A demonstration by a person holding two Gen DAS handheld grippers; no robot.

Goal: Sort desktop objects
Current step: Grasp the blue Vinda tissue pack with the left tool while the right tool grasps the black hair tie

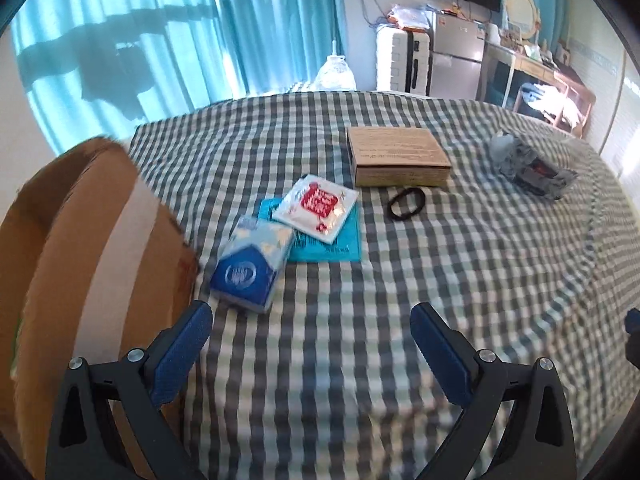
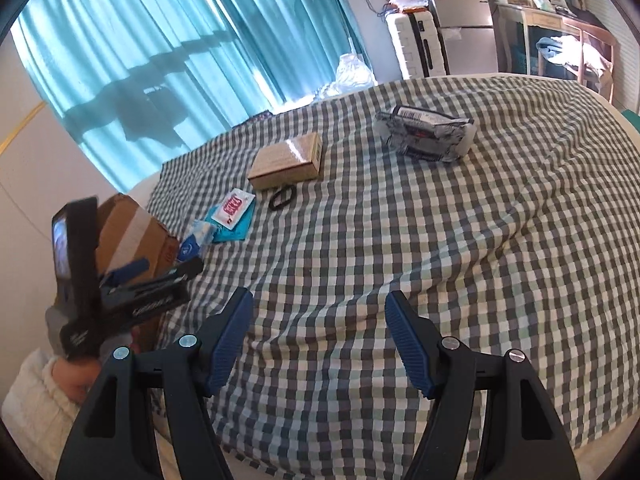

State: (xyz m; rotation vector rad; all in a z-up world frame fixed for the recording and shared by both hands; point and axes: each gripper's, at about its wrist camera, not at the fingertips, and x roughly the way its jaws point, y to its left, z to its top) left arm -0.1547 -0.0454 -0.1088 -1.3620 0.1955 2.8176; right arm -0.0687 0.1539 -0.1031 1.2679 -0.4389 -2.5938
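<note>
Checked cloth (image 1: 400, 280) carries the blue tissue pack (image 1: 250, 270) just ahead-left of the empty, wide-spread left gripper (image 1: 312, 342), beside the cardboard box (image 1: 80, 240), its long axis pointing away; the right gripper (image 2: 318, 336), also wide and empty, sits farther off.

Left gripper (image 1: 311, 326): jaws spread wide, nothing between them; blue ribbed pads (image 1: 182, 354) face inward; black finger arms angle downward and forward. Right gripper (image 2: 319, 318): jaws apart, nothing gripped; blue pads (image 2: 408, 346) face each other; fingers pitched downward. In the right wrist view the left gripper appears at the left edge, blurred, its body tilted; the person's left hand (image 2: 78, 378) wraps the handle from below; a pale knitted sleeve (image 2: 34, 400) covers the wrist.
</note>
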